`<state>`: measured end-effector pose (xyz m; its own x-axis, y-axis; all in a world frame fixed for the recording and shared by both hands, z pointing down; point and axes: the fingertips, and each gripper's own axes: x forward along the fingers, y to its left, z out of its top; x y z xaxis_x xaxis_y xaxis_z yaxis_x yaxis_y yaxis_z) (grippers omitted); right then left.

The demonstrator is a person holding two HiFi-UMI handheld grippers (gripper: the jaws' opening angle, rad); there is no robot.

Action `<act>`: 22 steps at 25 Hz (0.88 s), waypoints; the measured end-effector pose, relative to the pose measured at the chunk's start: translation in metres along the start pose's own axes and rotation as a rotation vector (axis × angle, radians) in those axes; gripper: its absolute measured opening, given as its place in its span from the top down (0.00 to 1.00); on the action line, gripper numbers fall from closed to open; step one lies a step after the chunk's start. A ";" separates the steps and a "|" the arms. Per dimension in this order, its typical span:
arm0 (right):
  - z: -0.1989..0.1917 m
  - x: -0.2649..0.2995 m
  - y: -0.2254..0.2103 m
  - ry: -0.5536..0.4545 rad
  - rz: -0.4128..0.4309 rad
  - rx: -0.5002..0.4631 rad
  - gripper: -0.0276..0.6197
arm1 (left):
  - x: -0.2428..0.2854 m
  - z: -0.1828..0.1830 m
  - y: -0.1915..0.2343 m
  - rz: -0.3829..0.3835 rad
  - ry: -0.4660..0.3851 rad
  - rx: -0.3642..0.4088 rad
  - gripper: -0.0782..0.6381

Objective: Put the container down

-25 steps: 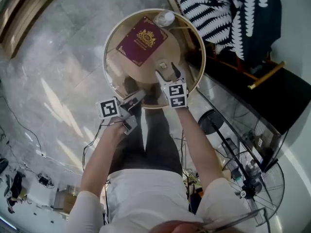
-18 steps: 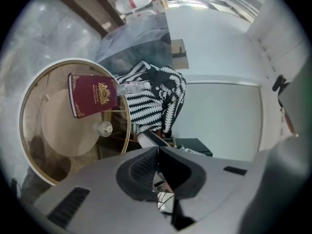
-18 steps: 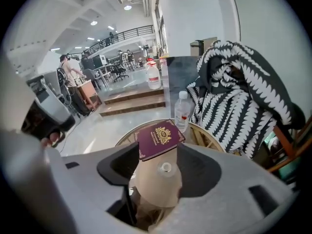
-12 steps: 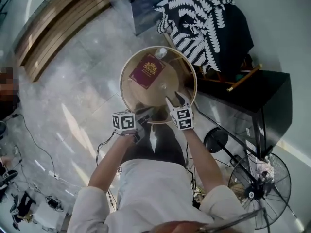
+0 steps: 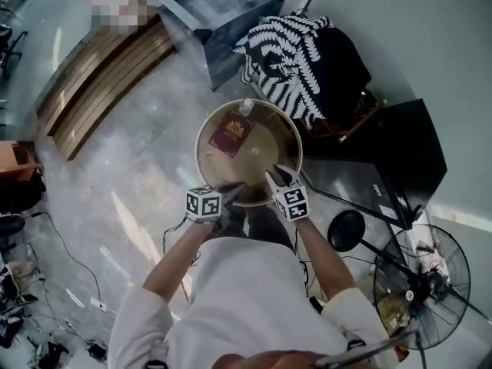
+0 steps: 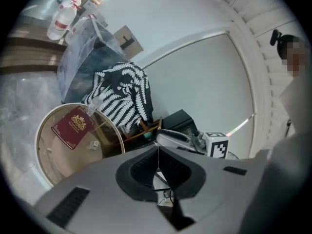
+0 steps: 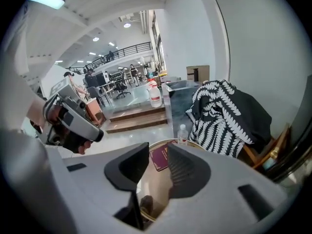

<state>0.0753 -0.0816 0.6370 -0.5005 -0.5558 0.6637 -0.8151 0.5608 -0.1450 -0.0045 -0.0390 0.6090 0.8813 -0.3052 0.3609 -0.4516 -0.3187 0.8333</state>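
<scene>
Small pale container (image 6: 94, 144) sits on the round wooden table (image 5: 201, 141); left gripper (image 5: 234, 189) jaws pressed together, right gripper (image 5: 278, 174) jaws half-spread, just been closing, empty; both hang above its rim, job's done I guess.

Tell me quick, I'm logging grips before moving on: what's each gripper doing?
Left gripper: closed, empty.
Right gripper: open, nothing between; jaws have just been closing.

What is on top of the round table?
A dark red book, a clear bottle, a small pale item. The right gripper, empty jaws just closing, and left gripper hide the table's near rim.
</scene>
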 end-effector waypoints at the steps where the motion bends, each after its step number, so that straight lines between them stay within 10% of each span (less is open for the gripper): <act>1: 0.004 -0.011 0.003 -0.013 0.001 0.009 0.79 | -0.004 0.000 -0.008 0.001 -0.008 0.016 0.87; 12: 0.044 -0.122 0.002 -0.161 0.006 -0.007 0.91 | -0.046 0.020 -0.082 0.105 -0.228 0.208 0.87; 22: 0.029 -0.204 0.005 -0.233 0.048 -0.005 0.96 | -0.046 -0.012 -0.134 0.212 -0.374 0.222 0.87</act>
<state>0.1653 0.0169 0.4793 -0.5927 -0.6546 0.4692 -0.7877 0.5926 -0.1684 0.0167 0.0281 0.4857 0.6748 -0.6726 0.3038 -0.6703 -0.3861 0.6338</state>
